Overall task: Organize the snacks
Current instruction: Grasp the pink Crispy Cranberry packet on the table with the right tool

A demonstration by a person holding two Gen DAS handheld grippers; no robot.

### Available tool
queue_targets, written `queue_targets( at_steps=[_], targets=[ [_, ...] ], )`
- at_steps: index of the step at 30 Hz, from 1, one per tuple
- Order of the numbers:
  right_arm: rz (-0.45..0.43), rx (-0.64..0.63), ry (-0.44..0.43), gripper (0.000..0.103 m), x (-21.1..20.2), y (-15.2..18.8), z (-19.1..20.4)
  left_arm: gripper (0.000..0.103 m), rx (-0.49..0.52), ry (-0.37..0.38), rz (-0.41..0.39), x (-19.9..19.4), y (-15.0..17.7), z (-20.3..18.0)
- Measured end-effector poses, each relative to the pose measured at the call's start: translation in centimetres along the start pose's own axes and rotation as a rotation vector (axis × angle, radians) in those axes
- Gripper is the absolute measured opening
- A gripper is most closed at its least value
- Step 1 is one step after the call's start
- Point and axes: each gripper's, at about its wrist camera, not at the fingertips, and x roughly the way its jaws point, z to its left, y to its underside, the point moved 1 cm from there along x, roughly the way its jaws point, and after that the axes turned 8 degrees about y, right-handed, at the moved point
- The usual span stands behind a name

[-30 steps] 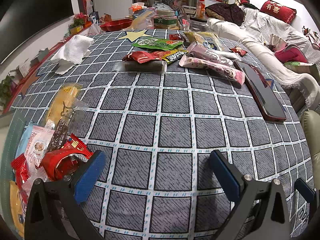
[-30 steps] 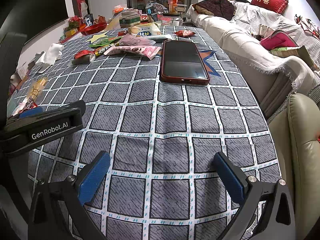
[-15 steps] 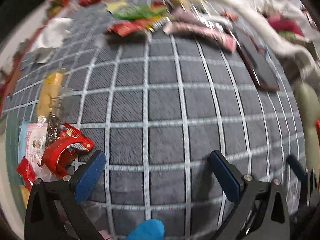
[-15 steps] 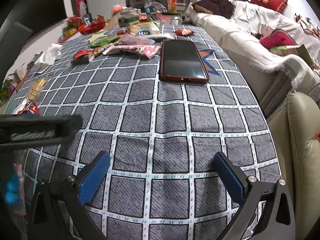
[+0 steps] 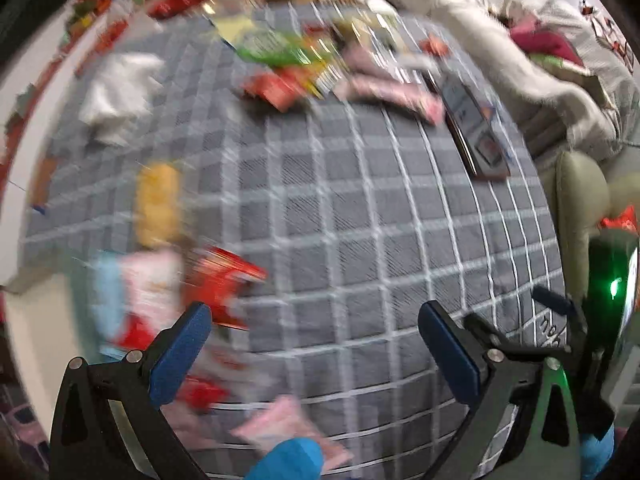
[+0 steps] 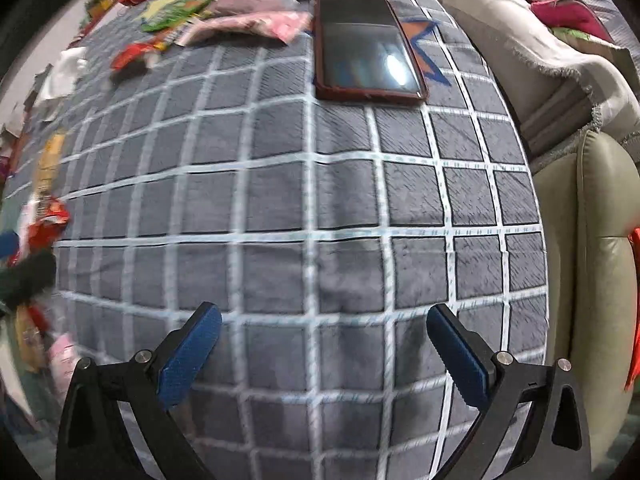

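Observation:
Snack packets lie in two groups on the grey checked tablecloth. A far pile of red, green and pink packets sits at the back; it also shows in the right wrist view. A near-left group holds a yellow packet, a red packet and a pale pink packet. My left gripper is open and empty, high above the near edge beside the red packet. My right gripper is open and empty above bare cloth. The left wrist view is blurred.
A phone in a red case lies at the table's back right, also seen in the left wrist view. A white tissue lies back left. A sofa with a white throw and a beige cushion border the right edge.
Both grippers have risen and tilted down, so the table looks farther away. The left view has swung and blurred. Both grippers stay open and empty.

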Motion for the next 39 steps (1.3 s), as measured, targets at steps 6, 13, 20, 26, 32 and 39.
queue_targets(
  at_steps=[6,13,20,26,32,39],
  targets=[
    [0.067,-0.022,-0.126,0.103,-2.7,0.8,4.7,0.103,-0.105,-0.126,0.023,0.2,-2.7,8.7],
    [0.163,-0.078,-0.232,0.103,-2.8,1.3,11.5,0.103,-0.13,-0.135,0.116,5.7,-4.3,12.4],
    [0.147,-0.354,-0.133,0.103,-2.7,3.2,18.3,0.103,-0.167,-0.113,0.137,9.0,-4.8,13.2],
    [0.163,-0.395,-0.068,0.083,-1.3,3.3,20.5,0.103,-0.193,-0.087,0.145,12.6,-5.2,13.3],
    [0.11,-0.405,-0.086,0.042,-2.7,4.0,21.0,0.103,-0.192,-0.066,0.214,11.8,-5.1,13.6],
    [0.116,-0.351,-0.154,0.042,-2.6,2.6,16.6,0.103,-0.197,-0.05,0.193,11.4,-5.9,13.8]
  ],
)
